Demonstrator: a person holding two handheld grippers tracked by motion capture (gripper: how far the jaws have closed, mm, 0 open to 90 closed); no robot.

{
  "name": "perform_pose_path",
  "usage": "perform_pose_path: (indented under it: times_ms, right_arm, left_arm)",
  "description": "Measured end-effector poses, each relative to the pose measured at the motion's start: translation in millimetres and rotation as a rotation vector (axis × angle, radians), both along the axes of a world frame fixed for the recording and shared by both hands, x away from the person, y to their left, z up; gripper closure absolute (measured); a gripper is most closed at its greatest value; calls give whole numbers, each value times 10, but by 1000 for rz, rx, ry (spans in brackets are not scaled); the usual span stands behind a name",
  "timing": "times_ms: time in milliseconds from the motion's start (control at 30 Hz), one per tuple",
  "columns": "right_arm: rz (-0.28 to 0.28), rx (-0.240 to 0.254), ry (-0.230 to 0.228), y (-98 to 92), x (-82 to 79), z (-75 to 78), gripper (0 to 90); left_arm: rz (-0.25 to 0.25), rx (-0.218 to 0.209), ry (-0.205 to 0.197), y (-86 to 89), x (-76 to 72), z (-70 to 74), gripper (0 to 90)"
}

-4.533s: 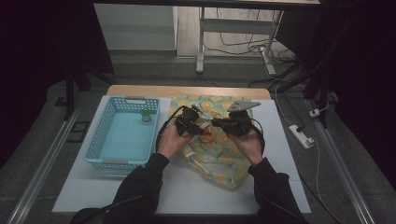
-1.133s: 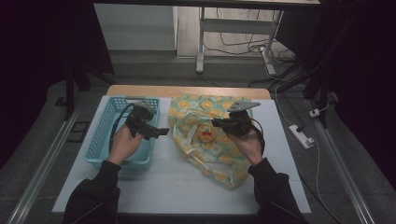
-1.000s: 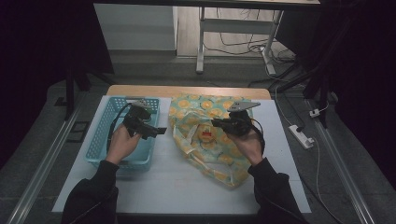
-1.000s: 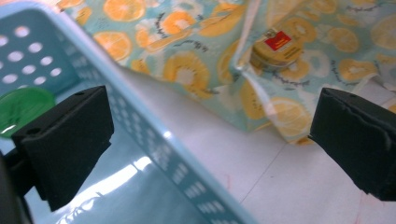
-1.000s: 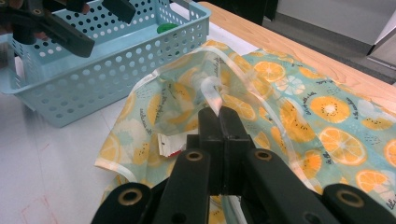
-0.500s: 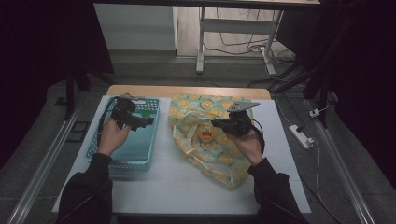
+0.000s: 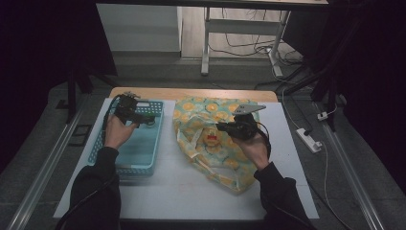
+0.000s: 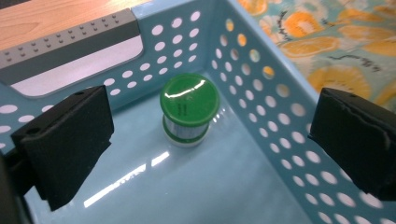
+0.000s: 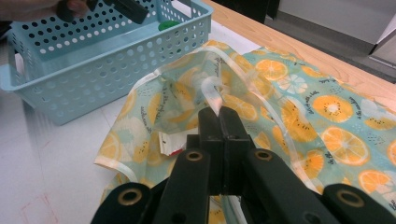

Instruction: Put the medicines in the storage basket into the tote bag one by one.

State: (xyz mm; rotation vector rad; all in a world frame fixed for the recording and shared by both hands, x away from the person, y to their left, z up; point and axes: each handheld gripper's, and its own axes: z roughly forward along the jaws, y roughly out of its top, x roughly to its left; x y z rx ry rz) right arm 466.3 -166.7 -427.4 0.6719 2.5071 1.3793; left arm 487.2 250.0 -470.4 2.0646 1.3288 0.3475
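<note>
- My left gripper (image 7: 143, 116) hangs over the far end of the basket (image 7: 125, 163), which sits along the left side of the worktop (image 7: 182, 191); its jaws stand wide apart with nothing between them.
- In the left gripper view the jar (image 8: 188, 108) stands upright on the basket floor, green lid up, tucked into the far corner near the wall that faces the bag (image 7: 210, 139). It is close to both perforated walls, but I cannot tell whether it touches either.
- The relation that matters: the jar lies straight ahead of and below my left gripper, centred in the gap between the two pads. Its axis is vertical, so the open jaws already straddle it from either side.
- My guess is that the next move is a straight drop onto the jar. The corner looks tight, and the pad on the bag side could catch the basket wall.
- My right gripper (image 9: 219, 122) is clenched on the pale strap (image 9: 212, 95) at the bag's mouth, holding that edge lifted above the middle of the worktop.
- The bag's opening faces the basket, and something white and red (image 9: 169, 143) lies inside.
- My left gripper is the nearer one to the jar; the right is well apart from it.
</note>
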Motion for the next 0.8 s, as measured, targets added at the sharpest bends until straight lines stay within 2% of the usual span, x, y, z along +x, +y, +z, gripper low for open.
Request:
perform_pose_path:
  times_ms: [167,467,600,800]
  right_arm:
    - [-2,0,1,-7,5,-4,900]
    - [0,3,0,-8,5,-3,900]
    - [0,2,0,-11,3,2,900]
    - [2,0,-1,-6,1,0,900]
  left_arm:
    - [-5,54,29,-47,110,-86,0]
    - [-8,79,62,-131,278,-201,18]
    - [1,128,55,-169,301,-209,118]
    - [5,121,89,-149,310,-238,342]
